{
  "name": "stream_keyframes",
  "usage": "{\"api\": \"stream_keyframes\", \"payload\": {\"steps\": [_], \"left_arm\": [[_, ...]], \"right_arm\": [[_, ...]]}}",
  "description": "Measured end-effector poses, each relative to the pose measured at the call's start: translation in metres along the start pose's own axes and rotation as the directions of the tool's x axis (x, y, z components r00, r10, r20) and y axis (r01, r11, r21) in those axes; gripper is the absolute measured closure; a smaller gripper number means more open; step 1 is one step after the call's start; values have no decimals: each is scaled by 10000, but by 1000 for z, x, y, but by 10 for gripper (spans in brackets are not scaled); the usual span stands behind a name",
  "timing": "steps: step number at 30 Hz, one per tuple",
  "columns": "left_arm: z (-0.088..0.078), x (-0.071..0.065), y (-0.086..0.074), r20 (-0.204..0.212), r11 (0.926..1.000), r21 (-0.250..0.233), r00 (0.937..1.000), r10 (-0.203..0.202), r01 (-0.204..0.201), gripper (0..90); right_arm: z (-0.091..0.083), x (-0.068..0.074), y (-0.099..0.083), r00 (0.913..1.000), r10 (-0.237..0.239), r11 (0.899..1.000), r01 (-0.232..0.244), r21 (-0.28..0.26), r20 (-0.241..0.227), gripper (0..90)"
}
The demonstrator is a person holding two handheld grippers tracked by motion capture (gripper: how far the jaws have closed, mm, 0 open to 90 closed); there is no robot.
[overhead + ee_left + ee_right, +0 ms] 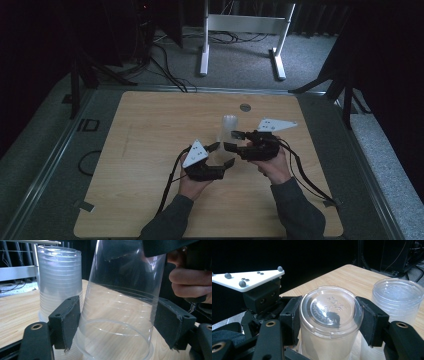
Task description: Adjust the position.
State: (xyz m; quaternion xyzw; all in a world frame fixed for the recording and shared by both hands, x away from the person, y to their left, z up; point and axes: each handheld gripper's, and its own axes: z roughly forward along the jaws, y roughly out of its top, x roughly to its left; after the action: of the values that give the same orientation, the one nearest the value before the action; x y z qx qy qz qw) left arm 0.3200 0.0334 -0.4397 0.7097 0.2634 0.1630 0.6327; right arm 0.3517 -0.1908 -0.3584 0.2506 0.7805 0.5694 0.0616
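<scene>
Clear upturned cup (329, 322) gripped by both left tongs (116, 325) and right tongs (328, 320)

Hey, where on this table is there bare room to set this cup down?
The table's left half, from its left edge to the left gripper, is bare wood, as is the near strip by the sleeves. It is crowded mid-table: both grippers flank the single cup, the right gripper is there too, and the stacked cups stand beside it.

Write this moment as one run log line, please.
left gripper: jaws around clear cup low | right gripper: jaws around its top | cup stack: beside | table: wood
</scene>
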Motion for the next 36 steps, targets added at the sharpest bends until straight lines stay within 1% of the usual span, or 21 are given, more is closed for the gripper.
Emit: {"api": "stream_keyframes", "payload": {"steps": [12,16,17,21,23,25,27,32,36], "left_arm": [[-2,-1,1,-45,9999,15,9999,104,-104,294],[-2,-1,1,-32,9999,39,9999,119,-119,298],[-3,-1,1,-21,9998,54,9999,171,-170,300],[-4,0,2,10,9999,38,9999,151,-151,300],[-5,1,3,22,9999,54,9999,163,-163,301],[-6,2,4,29,9998,80,9998,190,-190,302],[-7,2,4,30,9997,98,9998,205,-206,302],[-10,5,5,119,9996,183,9997,222,-224,303],[-14,9,7,160,9998,161,9998,137,-140,303]], "right_arm": [[0,0,0,10000,-50,10000,50,7,-34,405],[0,0,0,10000,-56,10000,56,43,-42,392],[0,0,0,10000,-70,10000,70,57,-58,377],[0,0,0,9999,-99,9999,100,75,-96,355],[-1,0,0,9998,-176,9998,177,114,-65,333],[-2,0,1,9998,-213,9997,213,80,-36,329],[-2,1,1,9998,-218,9997,219,72,-38,328],[-8,1,3,9991,-413,9991,413,58,-46,328],[-12,2,4,9981,-615,9980,616,138,-57,330]]}}
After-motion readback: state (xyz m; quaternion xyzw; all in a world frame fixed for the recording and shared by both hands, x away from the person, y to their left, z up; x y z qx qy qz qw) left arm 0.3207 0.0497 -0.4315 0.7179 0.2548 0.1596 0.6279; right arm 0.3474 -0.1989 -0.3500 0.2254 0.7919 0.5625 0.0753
